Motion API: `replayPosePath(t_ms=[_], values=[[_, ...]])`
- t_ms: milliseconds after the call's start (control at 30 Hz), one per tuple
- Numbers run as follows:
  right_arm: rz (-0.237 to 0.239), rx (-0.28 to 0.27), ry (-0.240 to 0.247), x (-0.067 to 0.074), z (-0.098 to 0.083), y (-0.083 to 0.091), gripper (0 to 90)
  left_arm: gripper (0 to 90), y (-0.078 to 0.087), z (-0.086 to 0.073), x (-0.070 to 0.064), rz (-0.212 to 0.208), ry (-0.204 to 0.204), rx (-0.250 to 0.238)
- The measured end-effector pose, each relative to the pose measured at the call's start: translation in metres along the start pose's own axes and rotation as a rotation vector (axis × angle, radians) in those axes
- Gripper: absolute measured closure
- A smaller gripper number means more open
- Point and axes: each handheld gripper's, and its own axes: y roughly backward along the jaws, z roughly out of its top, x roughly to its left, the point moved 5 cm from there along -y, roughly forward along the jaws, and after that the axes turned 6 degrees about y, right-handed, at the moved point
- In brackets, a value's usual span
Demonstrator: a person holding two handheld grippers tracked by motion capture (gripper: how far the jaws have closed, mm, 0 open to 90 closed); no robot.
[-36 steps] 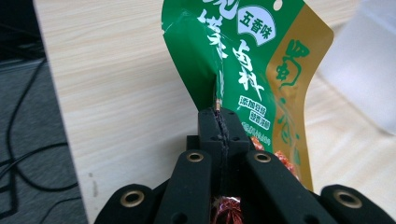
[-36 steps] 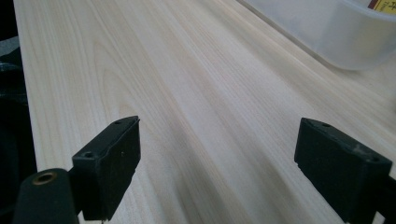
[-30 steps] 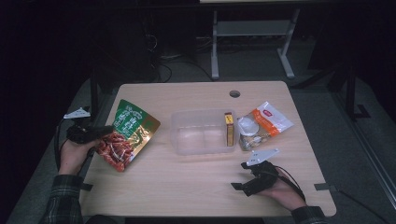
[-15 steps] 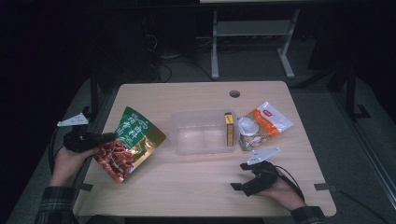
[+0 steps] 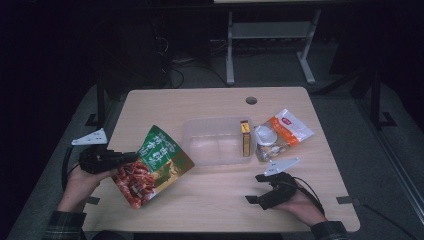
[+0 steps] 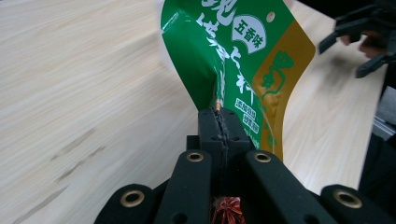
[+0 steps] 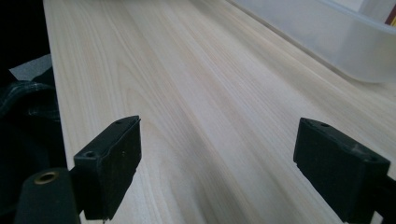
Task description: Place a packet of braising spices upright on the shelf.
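A green and red snack bag (image 5: 152, 167) hangs tilted over the table's left front, lifted off the wood. My left gripper (image 5: 131, 158) is shut on its left edge; in the left gripper view the two jaws pinch the green foil of the snack bag (image 6: 243, 60) at the gripper's tips (image 6: 218, 116). My right gripper (image 5: 256, 188) rests on the table at the front right, open, with bare wood between its jaws (image 7: 217, 163). A clear plastic tub (image 5: 220, 141) stands mid-table, with a yellow box (image 5: 245, 137) upright at its right end.
A white and orange packet (image 5: 287, 127) and a small round lidded cup (image 5: 265, 136) lie right of the tub. A cable hole (image 5: 251, 100) sits near the table's far edge. The tub's wall (image 7: 336, 42) rises ahead of the right gripper.
My left gripper has carried the snack bag rightward and toward the front edge, lifting it slightly. The right gripper has stayed put.
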Motion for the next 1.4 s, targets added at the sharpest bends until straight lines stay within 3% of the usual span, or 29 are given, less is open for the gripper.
replayPosePath(t_ms=[300,867,1233,1400], values=[[0.028,-0.048,0.003,0.005,0.01,0.004,14.7,90.0,-0.032,0.013,-0.037,-0.078,-0.069,0.031],[0.085,-0.15,0.056,0.019,0.049,0.004,17.2,90.0,-0.089,0.025,-0.079,-0.173,-0.146,0.103],[0.117,-0.163,0.071,0.013,0.064,-0.01,33.1,90.0,-0.104,0.032,-0.091,-0.199,-0.171,0.104],[0.15,-0.166,0.064,0.013,0.069,-0.015,47.6,90.0,-0.105,0.033,-0.095,-0.214,-0.172,0.096]])
